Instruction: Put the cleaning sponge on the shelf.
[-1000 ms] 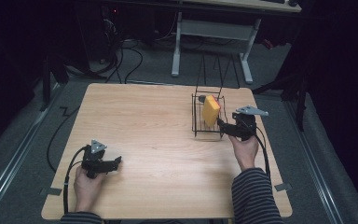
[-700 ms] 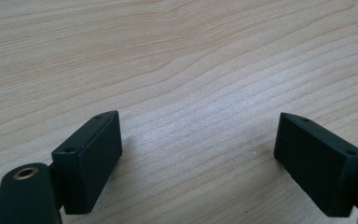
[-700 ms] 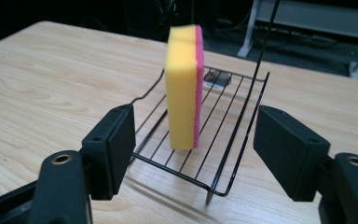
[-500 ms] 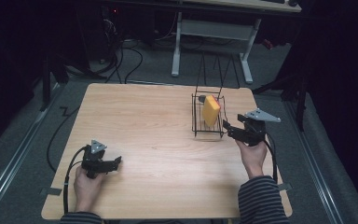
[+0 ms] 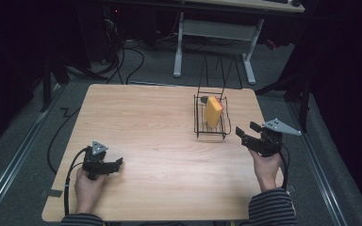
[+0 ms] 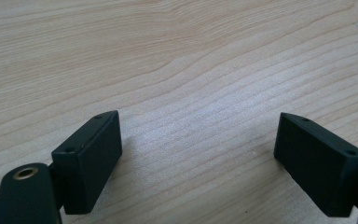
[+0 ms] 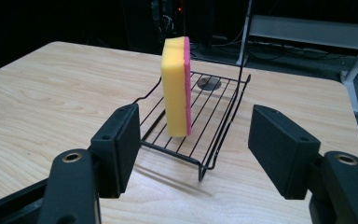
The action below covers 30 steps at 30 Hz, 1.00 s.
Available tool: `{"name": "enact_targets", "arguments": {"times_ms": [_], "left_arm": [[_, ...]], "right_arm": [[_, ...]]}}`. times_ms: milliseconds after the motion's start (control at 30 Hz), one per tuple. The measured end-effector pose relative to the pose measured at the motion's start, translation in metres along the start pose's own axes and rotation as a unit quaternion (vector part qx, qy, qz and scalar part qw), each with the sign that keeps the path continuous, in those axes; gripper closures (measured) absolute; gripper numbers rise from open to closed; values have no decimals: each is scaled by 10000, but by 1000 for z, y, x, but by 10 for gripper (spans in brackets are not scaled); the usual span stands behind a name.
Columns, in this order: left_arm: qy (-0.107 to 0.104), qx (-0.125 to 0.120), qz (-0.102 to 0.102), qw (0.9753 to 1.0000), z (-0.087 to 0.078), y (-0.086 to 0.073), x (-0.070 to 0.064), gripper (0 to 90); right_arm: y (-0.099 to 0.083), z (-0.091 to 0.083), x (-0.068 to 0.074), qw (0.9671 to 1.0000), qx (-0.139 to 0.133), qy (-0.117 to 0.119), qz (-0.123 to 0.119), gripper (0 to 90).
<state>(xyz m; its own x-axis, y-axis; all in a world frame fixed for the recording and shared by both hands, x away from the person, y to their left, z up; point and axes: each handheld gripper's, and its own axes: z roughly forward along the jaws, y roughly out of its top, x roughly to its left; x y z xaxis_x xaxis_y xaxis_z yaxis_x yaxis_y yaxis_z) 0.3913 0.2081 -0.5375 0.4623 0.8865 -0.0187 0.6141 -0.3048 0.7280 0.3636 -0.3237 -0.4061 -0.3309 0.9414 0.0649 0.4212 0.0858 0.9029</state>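
A yellow sponge (image 5: 212, 111) with a pink backing stands on edge in a black wire rack (image 5: 202, 132) at the table's right side. The right gripper view has the sponge (image 7: 175, 91) upright on the rack (image 7: 214, 116), just beyond the jaws. My right gripper (image 5: 248, 134) is open and empty, a little to the right of the rack and apart from it; it appears again as the right gripper (image 7: 193, 140). My left gripper (image 5: 117, 164) rests open near the front left of the table, and the left gripper (image 6: 198, 149) has nothing but bare wood between its jaws.
The light wooden table (image 5: 146, 122) has wide bare wood between the two grippers. A round dark disc (image 7: 209, 83) lies under the rack's far end. Behind the table stand a white desk frame (image 5: 217, 33) and floor cables (image 5: 122, 61).
My right gripper has drawn back from the rack, to the right and toward the front edge, with its jaws open. The sponge stays standing in the rack. The left gripper has not moved.
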Motion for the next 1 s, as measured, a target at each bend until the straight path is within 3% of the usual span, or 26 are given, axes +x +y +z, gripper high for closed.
{"name": "enact_targets", "arguments": {"times_ms": [500,1000], "left_arm": [[1,2,5,10000,0,0,0,156],[0,4,6,10000,0,0,0,156]], "right_arm": [[-14,-31,2,9997,-243,61,18,349],[-35,-43,7,9993,-335,127,107,350]]}}
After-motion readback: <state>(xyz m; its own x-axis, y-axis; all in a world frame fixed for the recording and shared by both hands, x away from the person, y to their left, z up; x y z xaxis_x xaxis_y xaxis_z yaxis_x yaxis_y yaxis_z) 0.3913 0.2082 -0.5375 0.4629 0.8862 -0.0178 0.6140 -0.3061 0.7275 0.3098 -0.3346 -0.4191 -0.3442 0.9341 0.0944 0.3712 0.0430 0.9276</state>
